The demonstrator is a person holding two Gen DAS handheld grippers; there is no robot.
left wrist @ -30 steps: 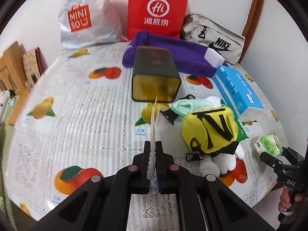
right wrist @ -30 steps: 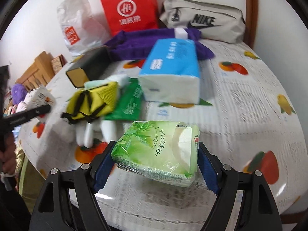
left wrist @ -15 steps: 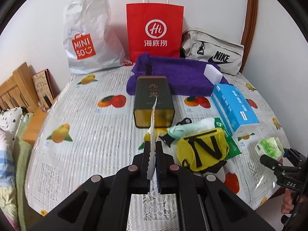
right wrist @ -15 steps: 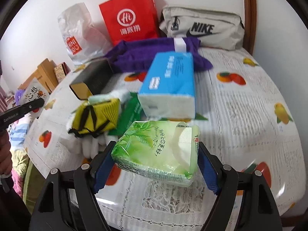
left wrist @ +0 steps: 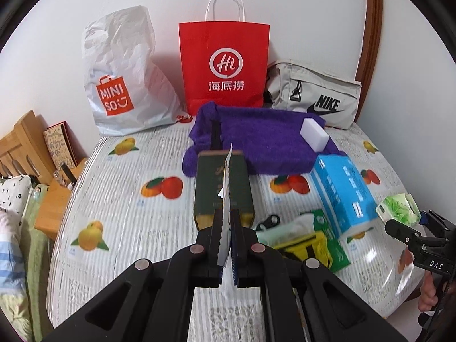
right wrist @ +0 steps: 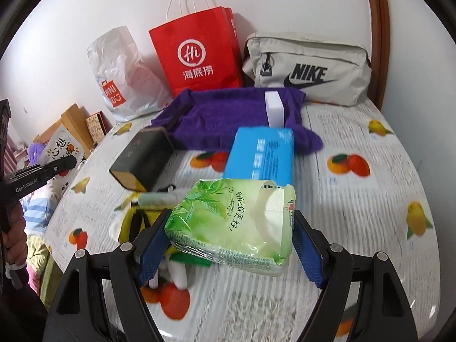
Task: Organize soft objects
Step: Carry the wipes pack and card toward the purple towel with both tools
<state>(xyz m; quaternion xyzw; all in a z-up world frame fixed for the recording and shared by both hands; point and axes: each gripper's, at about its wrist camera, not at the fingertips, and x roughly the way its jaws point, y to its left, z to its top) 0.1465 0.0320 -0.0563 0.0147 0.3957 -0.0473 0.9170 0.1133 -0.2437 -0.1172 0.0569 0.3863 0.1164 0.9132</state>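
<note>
Left wrist view: the left tool (left wrist: 227,229) is clamped fully closed on a thin white card-like packet (left wrist: 227,188), seen edge-on and standing up out of the jaws. Straight beyond it on the table (left wrist: 136,219) lies a dark green box (left wrist: 221,191). Left of the box the fruit-print cloth is bare out to the table's rounded left edge. Right of the box things crowd together: a purple towel (left wrist: 256,142) behind it with a white sponge block (left wrist: 313,131) on top, a blue tissue box (left wrist: 344,191), and a yellow pouch (left wrist: 302,246) by a green packet. Behind the towel, against the wall, stand a white plastic bag (left wrist: 122,85), a red paper bag (left wrist: 223,65) and a beige pouch (left wrist: 313,94).

Right wrist view: the right tool (right wrist: 228,245) stands wide, its blue pads pressed on both ends of a green tissue pack (right wrist: 230,225), held clear above the table. The pack is glossy, crinkled plastic with leaf print and a torn opening showing white tissue. The blue tissue box (right wrist: 262,154) lies just behind it; right of that box the cloth runs bare to the table's right edge.
</note>
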